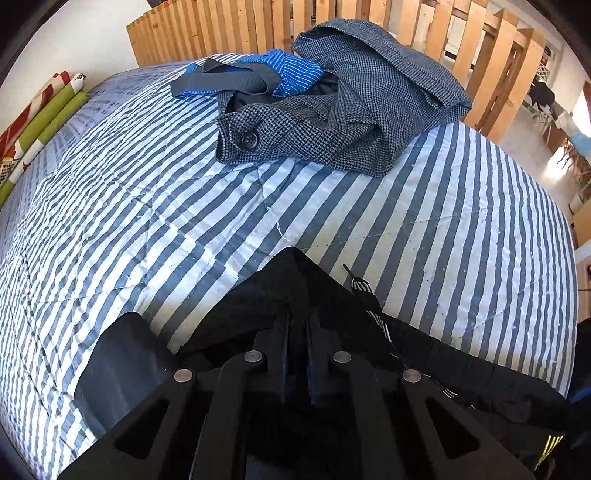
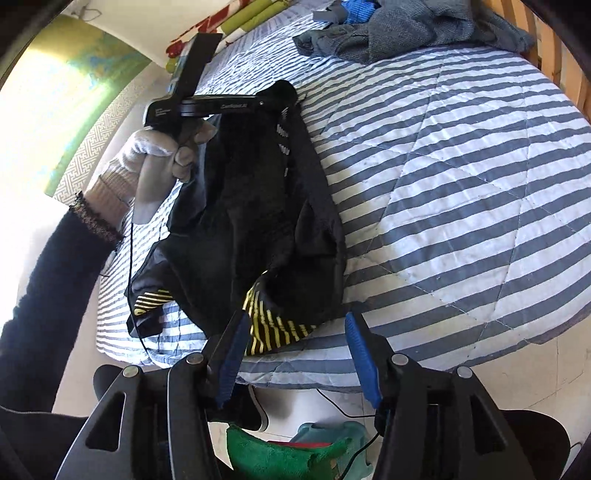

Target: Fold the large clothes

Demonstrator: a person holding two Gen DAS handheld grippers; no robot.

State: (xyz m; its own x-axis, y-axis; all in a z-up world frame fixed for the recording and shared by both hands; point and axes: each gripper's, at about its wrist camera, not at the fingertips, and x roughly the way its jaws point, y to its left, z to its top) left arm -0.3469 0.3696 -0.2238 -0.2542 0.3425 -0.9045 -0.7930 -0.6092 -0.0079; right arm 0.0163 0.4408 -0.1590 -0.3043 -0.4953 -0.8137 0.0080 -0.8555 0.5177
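A: Biggest first. You're working over the blue-and-white striped quilted bedspread (image 1: pixel 424 229), which is giving you a broad flat surface for folding. At its far edge, by the pale wooden slat headboard (image 1: pixel 236 26), the grey houndstooth wool coat (image 1: pixel 373 110) is sitting in a heap with a bright blue striped garment (image 1: pixel 295 70) tucked against it. Prob parked there so the middle is free.

B: And the thing I'm folding?

A: The black track garment w/ yellow-striped cuffs (image 2: pixel 258 206) is lying near the front left edge of the bed, bunched, one striped cuff hanging toward the rim. Can't tell if it's a jacket or trousers.

B: Left claw?

A: Your left gripper (image 1: pixel 295 258) is pinching a peak of the black fabric, jaws nearly together w/ cloth between them. In the right wrist view your gloved left hand (image 2: pixel 155 158) is holding it at the garment's far end, angled down, likely so you're lifting that end to spread it.

B: Right one?

A: Your right gripper (image 2: pixel 291 325) is standing about half open, blue pads (image 2: pixel 364 354) apart, nothing between them. It's hovering just off the near striped cuff, prob lining up a grab on the opposite end. The white-and-black drawstring (image 1: pixel 364 291) is trailing loose beside the left jaws; it could snag.
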